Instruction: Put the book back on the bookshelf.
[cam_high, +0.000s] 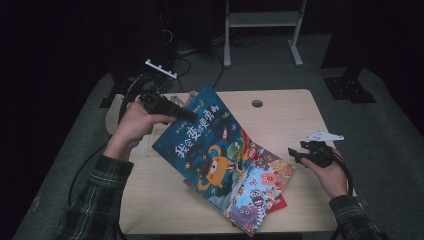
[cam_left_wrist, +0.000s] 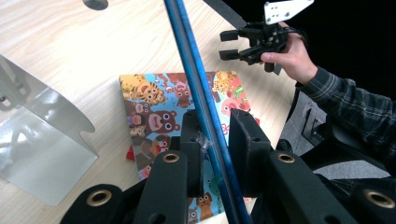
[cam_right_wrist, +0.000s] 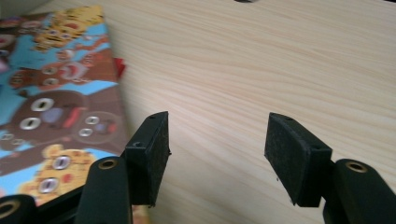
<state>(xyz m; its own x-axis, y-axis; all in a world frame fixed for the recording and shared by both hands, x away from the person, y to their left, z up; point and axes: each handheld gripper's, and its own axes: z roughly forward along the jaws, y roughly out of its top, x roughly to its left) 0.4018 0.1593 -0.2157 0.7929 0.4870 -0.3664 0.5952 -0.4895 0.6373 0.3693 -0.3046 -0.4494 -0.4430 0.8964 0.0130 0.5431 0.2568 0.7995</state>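
A blue picture book (cam_high: 205, 145) with a yellow monster on its cover is tilted up off the wooden table (cam_high: 280, 115). My left gripper (cam_high: 186, 115) is shut on its top edge; in the left gripper view the thin blue edge (cam_left_wrist: 196, 79) runs between the jaws of that gripper (cam_left_wrist: 210, 147). Under it lies a second, colourful animal book (cam_high: 262, 182) (cam_left_wrist: 159, 112) (cam_right_wrist: 51, 98), flat on the table. My right gripper (cam_high: 294, 153) (cam_right_wrist: 217, 154) hovers open at that book's right side with nothing between its pads; it also appears far off (cam_left_wrist: 229, 45).
A metal bookend (cam_left_wrist: 42, 144) stands at the table's left, near the left hand. Something red (cam_high: 281, 202) (cam_right_wrist: 120, 67) pokes out from under the flat book. A round cable hole (cam_high: 257, 103) sits at the table's far side. Bare wood stretches to the right.
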